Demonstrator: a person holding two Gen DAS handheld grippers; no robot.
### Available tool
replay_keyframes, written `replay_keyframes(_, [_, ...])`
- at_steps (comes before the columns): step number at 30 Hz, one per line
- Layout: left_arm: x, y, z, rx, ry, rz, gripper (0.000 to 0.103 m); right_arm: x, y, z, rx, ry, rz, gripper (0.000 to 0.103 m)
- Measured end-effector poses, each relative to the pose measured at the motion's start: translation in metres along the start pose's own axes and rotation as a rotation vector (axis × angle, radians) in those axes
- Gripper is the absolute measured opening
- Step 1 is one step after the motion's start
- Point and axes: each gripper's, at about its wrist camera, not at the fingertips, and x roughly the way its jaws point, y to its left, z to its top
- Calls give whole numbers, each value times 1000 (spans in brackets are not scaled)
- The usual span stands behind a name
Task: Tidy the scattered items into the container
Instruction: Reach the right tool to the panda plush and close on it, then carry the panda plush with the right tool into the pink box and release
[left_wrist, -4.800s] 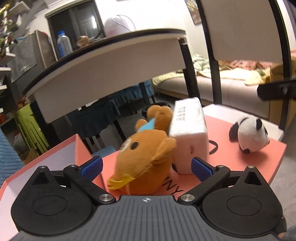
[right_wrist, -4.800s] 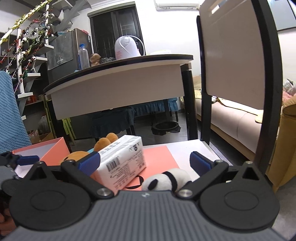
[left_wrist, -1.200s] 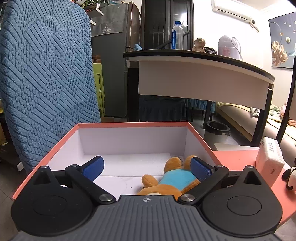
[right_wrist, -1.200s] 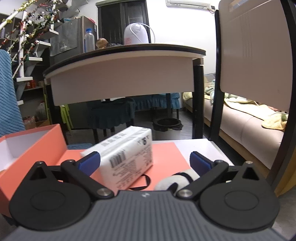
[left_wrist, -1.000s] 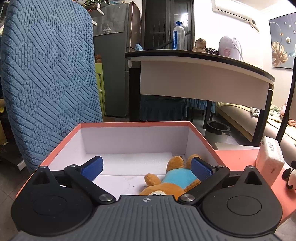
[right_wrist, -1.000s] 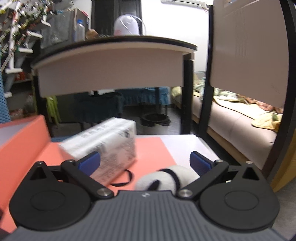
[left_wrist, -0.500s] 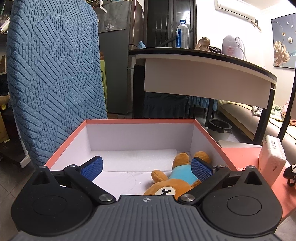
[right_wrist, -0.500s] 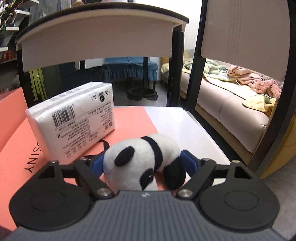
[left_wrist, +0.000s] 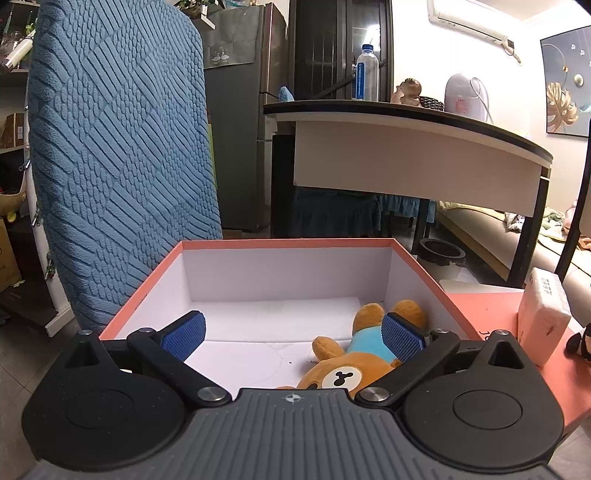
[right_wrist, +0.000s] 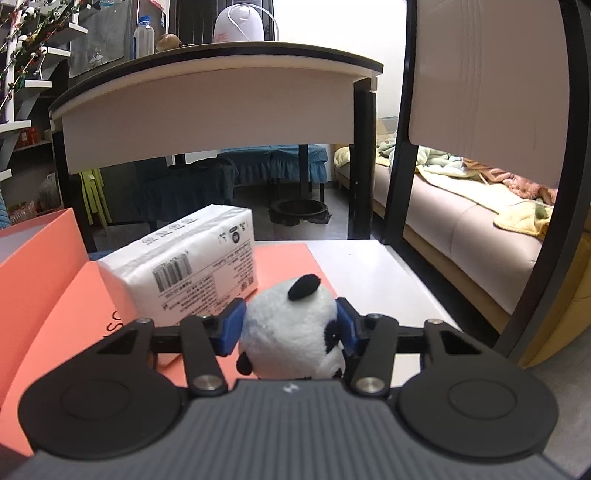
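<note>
1. In my left wrist view, the open coral-pink cardboard box with white inner walls already holds one item: a brown plush bear in a light-blue shirt lies on its floor, toward the right wall.
2. My left gripper hangs over the near edge of that box with its jaws spread wide and nothing between the blue pads; the bear lies below them, not in them.
3. My right gripper has its jaws drawn in narrow on a small black-and-white plush panda, both blue pads pressed against its sides. The panda sits over the flat coral-pink sheet beside the box; whether it has lifted off the sheet I cannot tell.
4. A white plastic-wrapped pack of tissues lies on the same sheet, just behind the panda, outside the box.
5. My judgement: one item is in, one is gripped but outside the container, and the tissue pack is left.
</note>
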Motion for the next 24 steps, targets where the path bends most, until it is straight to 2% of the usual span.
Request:
replay_keyframes(10, [-3,5,0,-12,1,-6,102,5,12,-7,-23,21,36,55])
replay_keyframes(11, [-3,5,0,-12,3,-7,102,5,13,-7,-25,24,38,60])
replay_keyframes(12, [-3,5,0,-11,4,-7,102,6,14,-8,-28,27,41,69])
replay_keyframes(14, [-3,5,-1,-11,5,-7,102,8,13,-11,-21,52,42,78])
replay_keyframes(15, [-3,6,0,-11,6,-6,102,10,13,-13,-24,63,37,78])
replay_keyframes(17, [-3,6,0,-14,7,-7,102,11,16,-15,-52,64,24,76])
replay_keyframes(18, [-4,7,0,-15,7,-7,102,10,17,-14,-59,62,22,69])
replay_keyframes(21, [-5,8,0,-16,7,-7,102,6,18,-10,-52,54,30,56])
replay_keyframes(24, [-7,9,-1,-15,8,-5,102,1,20,-6,-44,44,39,55])
